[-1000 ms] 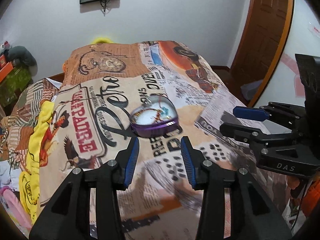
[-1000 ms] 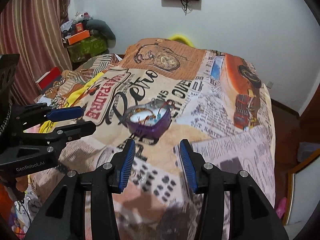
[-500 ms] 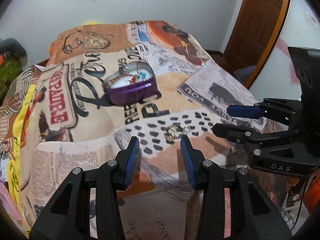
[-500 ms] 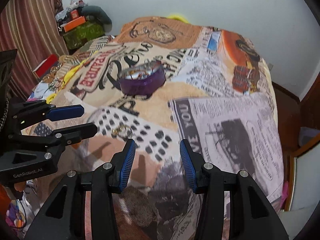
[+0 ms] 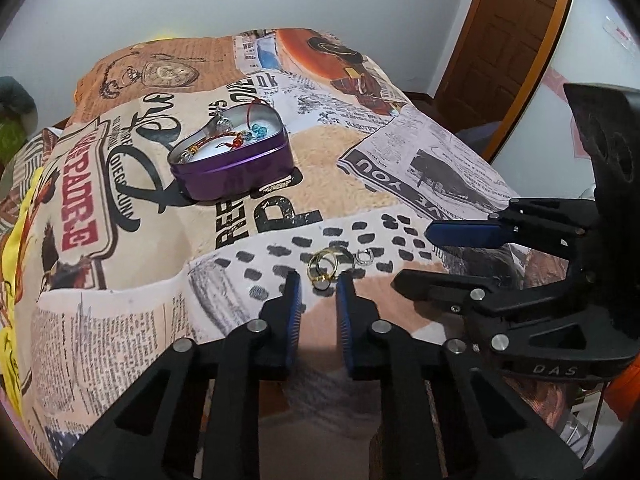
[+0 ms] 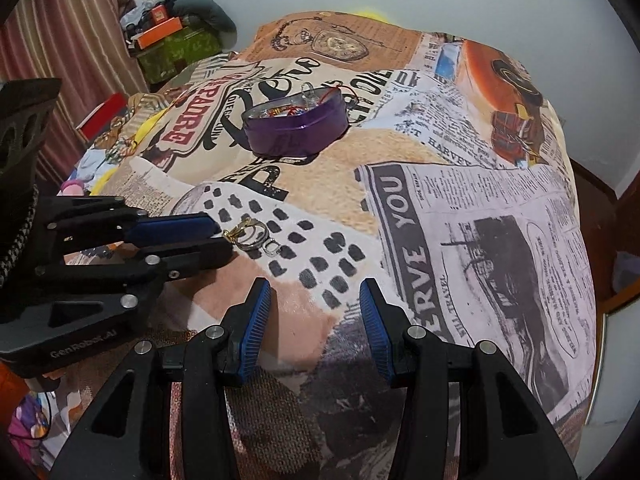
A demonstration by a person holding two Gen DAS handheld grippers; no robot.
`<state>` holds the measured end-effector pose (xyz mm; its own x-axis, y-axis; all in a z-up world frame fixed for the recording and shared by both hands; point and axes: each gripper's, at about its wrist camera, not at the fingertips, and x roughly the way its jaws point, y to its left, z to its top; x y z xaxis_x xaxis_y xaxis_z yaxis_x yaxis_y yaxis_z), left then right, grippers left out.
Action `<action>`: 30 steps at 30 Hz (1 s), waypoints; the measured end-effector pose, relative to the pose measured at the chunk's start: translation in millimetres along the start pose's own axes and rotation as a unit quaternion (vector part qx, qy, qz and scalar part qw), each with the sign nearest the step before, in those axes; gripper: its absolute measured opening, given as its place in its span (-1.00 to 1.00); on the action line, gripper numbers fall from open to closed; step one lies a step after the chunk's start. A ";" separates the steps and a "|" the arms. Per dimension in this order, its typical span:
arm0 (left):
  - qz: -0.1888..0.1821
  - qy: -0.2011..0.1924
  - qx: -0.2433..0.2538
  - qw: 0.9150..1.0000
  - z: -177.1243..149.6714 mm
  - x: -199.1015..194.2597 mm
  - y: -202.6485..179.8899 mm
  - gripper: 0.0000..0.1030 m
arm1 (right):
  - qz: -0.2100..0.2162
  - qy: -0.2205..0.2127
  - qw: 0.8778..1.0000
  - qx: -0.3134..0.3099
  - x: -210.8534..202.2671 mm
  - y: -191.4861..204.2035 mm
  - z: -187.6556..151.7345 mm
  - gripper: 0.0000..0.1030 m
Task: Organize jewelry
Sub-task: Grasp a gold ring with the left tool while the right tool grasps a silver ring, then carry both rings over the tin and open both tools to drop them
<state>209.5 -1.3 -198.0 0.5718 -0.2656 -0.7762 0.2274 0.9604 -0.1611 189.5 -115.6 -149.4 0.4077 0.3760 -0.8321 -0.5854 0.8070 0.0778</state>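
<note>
A purple heart-shaped tin (image 5: 234, 160) holding beaded jewelry stands open on the printed bedspread; it also shows in the right wrist view (image 6: 296, 124). Loose gold and silver rings (image 5: 326, 266) lie on the dotted patch, with a small silver ring (image 5: 364, 257) beside them. My left gripper (image 5: 318, 284) is low over the bed, its jaws narrowed around the near edge of the ring cluster without pinching it. In the right wrist view the left gripper's fingertips (image 6: 208, 226) sit right beside the rings (image 6: 250, 234). My right gripper (image 6: 314, 300) is open and empty, apart from the rings.
The bedspread (image 6: 460, 216) drops off at the right edge toward the floor. A wooden door (image 5: 508, 32) stands at the right. Cluttered boxes and cloth (image 6: 172, 36) are piled by the curtain at the far left.
Both grippers moved back from the tin and down toward the near bed. The left gripper closed in on the rings and its jaws narrowed. The right gripper stays open.
</note>
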 end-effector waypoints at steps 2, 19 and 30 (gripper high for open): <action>-0.002 -0.003 -0.002 1.000 0.7 1.9 0.7 -0.85 | 0.002 -0.002 1.000 -0.003 1.0 0.1 1.3 -0.17; 0.018 -0.030 -0.027 0.999 -5.6 -18.0 21.7 -0.86 | 0.017 -0.013 0.998 -0.051 19.7 19.4 19.7 -0.46; 0.020 -0.043 -0.045 0.998 -8.9 -33.9 28.9 -0.86 | 0.025 -0.011 0.999 -0.043 18.5 20.7 19.1 -0.82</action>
<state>189.7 36.3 -181.7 0.6460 -0.2286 -0.7283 0.1327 0.9732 -0.1878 198.3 -83.3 -152.7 0.3919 0.4254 -0.8157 -0.6626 0.7456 0.0705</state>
